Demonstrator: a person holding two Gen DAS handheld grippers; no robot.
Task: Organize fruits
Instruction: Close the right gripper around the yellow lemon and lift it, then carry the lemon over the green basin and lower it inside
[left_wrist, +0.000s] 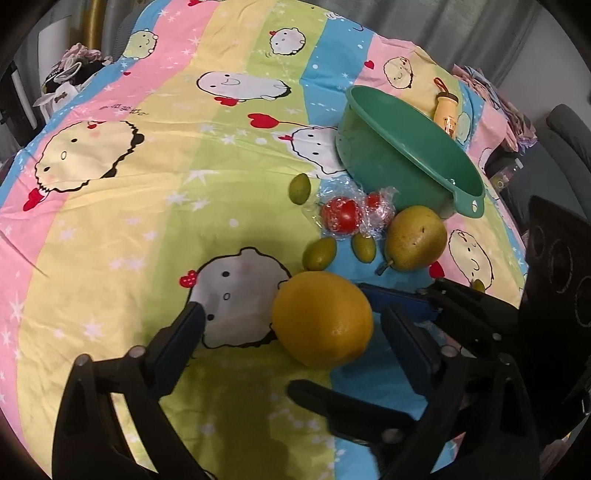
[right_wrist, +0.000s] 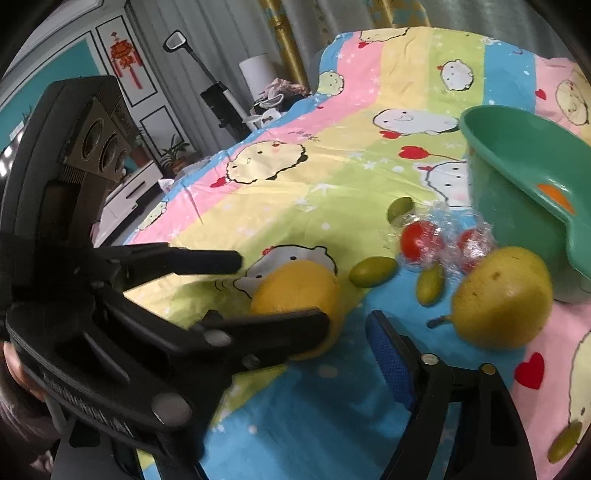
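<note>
Now the left gripper is wide open and holds nothing; the big round yellow orange sits between its jaws, nearer the right one. Next, squeeze, then lift it to the green plastic bowl beyond. The right gripper looks open, empty. Ahead: four small green fruits, two wrapped red tomatoes, one yellow-green pear.
</note>
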